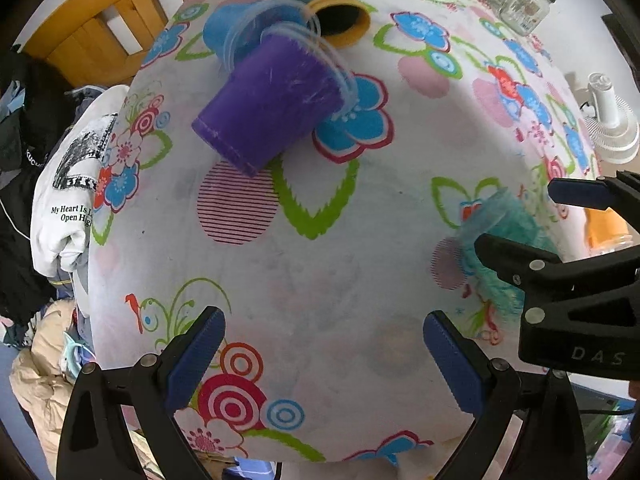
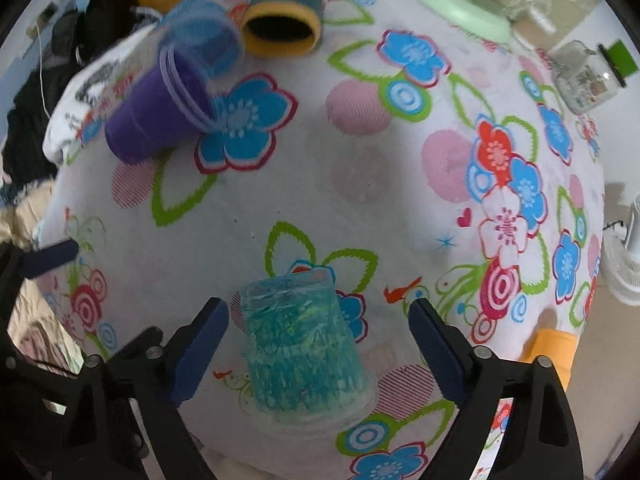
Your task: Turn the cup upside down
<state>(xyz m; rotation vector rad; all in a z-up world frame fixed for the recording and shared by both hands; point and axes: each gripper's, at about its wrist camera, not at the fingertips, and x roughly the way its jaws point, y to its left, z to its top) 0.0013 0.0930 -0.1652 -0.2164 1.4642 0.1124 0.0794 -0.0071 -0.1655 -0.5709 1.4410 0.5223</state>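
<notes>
teal cup (image 2: 300,348): upside down on tabletop (image 2: 360,184), rim down, between right gripper (image 2: 318,322) fingers, untouched
right gripper: jaws spread
left gripper (image 1: 324,334): jaws spread, holding nothing
purple cup (image 1: 268,100): on its side, contents not visible
yellow-rimmed cup (image 2: 282,28): on its side, dark inside

The tablecloth (image 2: 320,184) is white, printed with blue, red and pink flowers, green leaves and striped pink circles. On it, the nearest cup (image 2: 300,344) is clear with mottled teal inside. Farther along the tablecloth lie a purple cup (image 2: 152,120), a blue one (image 2: 204,36) and a dark-green-and-yellow one (image 2: 284,20).
</notes>
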